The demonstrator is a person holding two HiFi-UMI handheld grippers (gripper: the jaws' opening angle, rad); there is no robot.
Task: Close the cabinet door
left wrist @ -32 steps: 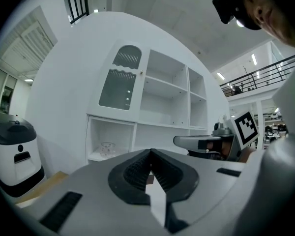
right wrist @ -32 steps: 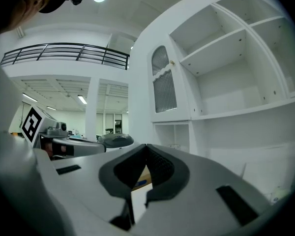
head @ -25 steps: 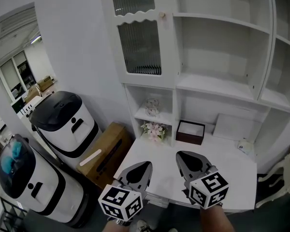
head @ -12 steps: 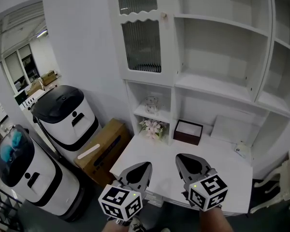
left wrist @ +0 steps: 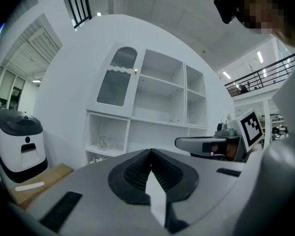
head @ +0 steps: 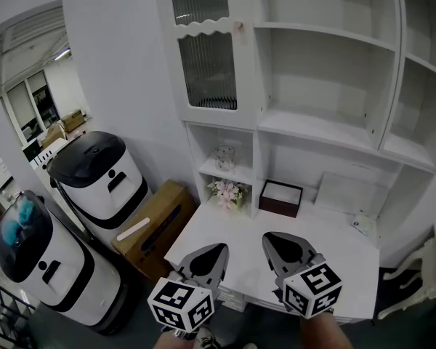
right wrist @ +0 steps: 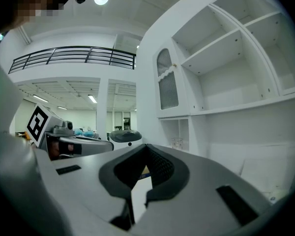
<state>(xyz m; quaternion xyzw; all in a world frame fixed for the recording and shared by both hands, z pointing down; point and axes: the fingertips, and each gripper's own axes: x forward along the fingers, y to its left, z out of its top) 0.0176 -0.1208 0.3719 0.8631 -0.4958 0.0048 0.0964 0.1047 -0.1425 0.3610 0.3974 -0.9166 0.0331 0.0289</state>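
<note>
My left tool and right tool are both clenched with nothing between their jaws. I hold them side by side over the near edge of the white table. The cabinet door, ribbed glass with a small knob, stands high ahead of my left tool, well apart from it.

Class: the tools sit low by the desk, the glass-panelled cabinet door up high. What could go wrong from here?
Left tool and right tool are shut, low over the desk; the cabinet door sits high, so reaching up may brush the flowers or glass jar beneath.
Its panel is ribbed glass; pushing there, not on the frame, might crack it.
</note>
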